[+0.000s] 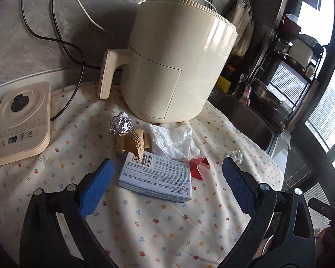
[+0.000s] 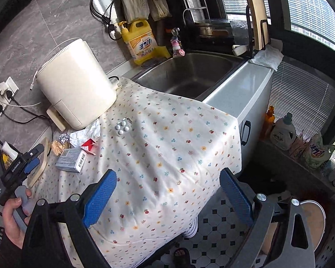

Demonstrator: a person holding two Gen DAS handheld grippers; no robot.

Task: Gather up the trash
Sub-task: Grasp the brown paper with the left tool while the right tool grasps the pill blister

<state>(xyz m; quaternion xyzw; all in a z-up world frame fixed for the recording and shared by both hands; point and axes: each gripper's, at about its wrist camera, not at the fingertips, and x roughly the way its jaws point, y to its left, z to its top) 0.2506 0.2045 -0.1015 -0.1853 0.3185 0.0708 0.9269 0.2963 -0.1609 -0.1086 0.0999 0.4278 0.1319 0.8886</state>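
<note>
Trash lies on a flowered tablecloth (image 1: pixel 158 227) in front of a cream air fryer (image 1: pixel 176 67). It is a foil ball (image 1: pixel 120 124), a brown wrapper (image 1: pixel 131 144), a crumpled white tissue (image 1: pixel 174 141), a red paper scrap (image 1: pixel 198 167), a pill blister (image 1: pixel 235 156) and a small printed box (image 1: pixel 156 176). My left gripper (image 1: pixel 167 178) is open, its blue pads on either side of the box, just above it. My right gripper (image 2: pixel 167 196) is open and empty over the cloth's near edge. The box (image 2: pixel 70 159), blister (image 2: pixel 122 127) and left gripper (image 2: pixel 30 159) show in the right wrist view.
A cream appliance base (image 1: pixel 20 120) with cables sits at left. A steel sink (image 2: pixel 189 73) lies beyond the cloth, with a yellow detergent jug (image 2: pixel 140 42) and a dish rack behind. A round bin (image 2: pixel 312 221) stands on the tiled floor at lower right.
</note>
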